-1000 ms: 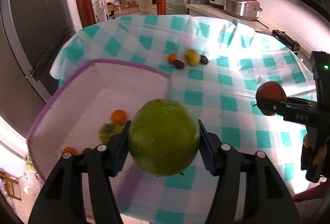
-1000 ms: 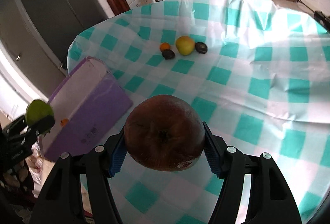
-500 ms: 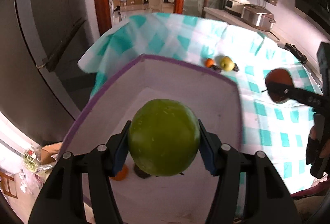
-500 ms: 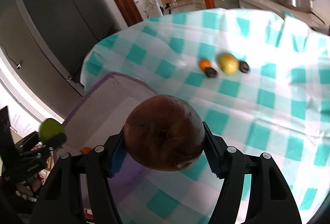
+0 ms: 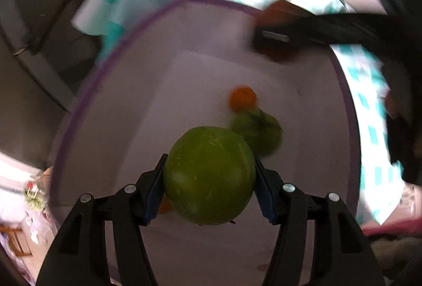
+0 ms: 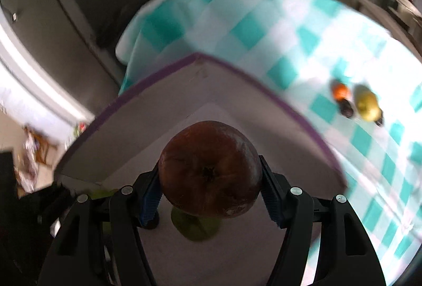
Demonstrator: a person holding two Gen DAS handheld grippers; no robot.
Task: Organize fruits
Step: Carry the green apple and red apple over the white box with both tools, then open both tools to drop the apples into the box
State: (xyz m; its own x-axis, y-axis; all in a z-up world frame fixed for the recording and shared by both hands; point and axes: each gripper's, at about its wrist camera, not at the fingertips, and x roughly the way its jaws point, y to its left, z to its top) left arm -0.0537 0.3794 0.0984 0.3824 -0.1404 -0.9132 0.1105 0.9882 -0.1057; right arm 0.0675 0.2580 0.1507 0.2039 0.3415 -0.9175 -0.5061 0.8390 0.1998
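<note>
Closest in the left wrist view, the left gripper (image 5: 209,178) is clamped on a round, smooth green fruit (image 5: 209,175), its blue-padded fingers (image 5: 155,188) pressing both sides. The fruit hangs above the pale interior of a white cardboard box with a purple rim (image 5: 79,106). A sliver of something orange (image 5: 165,207) peeks out beside the left pad, too hidden to identify. Just beyond the held fruit, on the box floor, lies a blurred green fruit with a dark stem end (image 5: 259,131), and touching or just beside it is a small orange citrus (image 5: 242,98). Farther on, over the far side of the box, the right gripper (image 5: 279,35) appears as a dark blurred bar.

In the right wrist view, that gripper (image 6: 209,180) is closed tight on a dark reddish-brown round fruit (image 6: 209,170), also held over the box (image 6: 163,72). Beneath it a green fruit (image 6: 196,228) shows on the box floor. Beyond the rim spreads a teal-and-white checked tablecloth (image 6: 253,27), where a small orange fruit (image 6: 340,91), a yellow fruit (image 6: 366,104) and a small dark fruit (image 6: 346,108) sit close together, well apart from the box.
</note>
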